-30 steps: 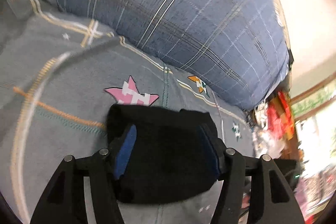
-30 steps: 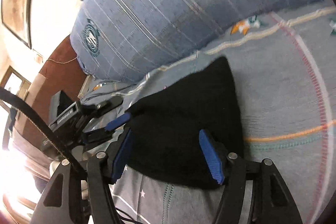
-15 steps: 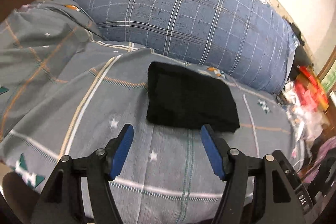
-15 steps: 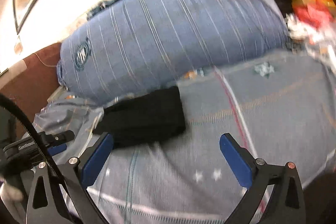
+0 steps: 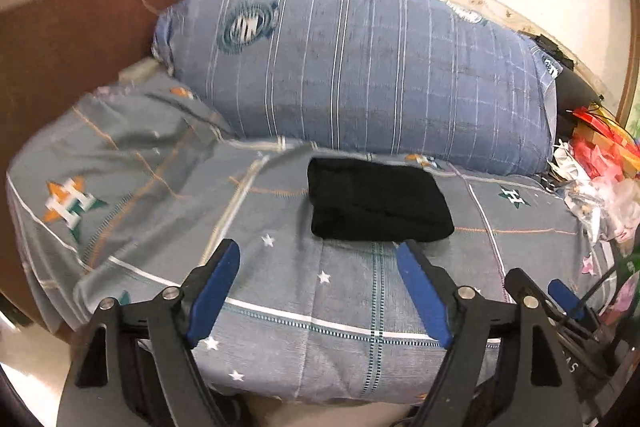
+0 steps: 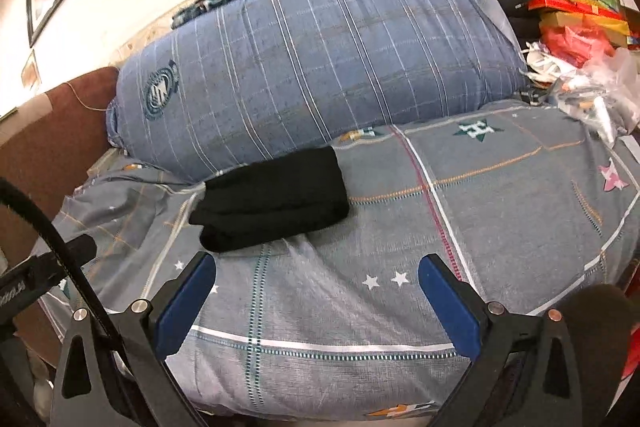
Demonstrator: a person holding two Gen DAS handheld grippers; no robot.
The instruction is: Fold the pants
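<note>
A: Where are the pants (image 5: 378, 205)?

B: Folded into a thick black bundle on the bed (image 5: 280, 291), just in front of the big blue pillow (image 5: 360, 67). Both grippers are released; the left gripper (image 5: 318, 293) has just been opening, the right gripper (image 6: 316, 303) stands wide, nothing between the fingers of either.

A: How would they handle?

B: Soft, light and floppy, I'd judge; grip the stacked edge through all layers or it unfolds.

A: Any writing?

B: Star badges with an "H" on the sheet; the pillow's round crest is unreadable.
</note>
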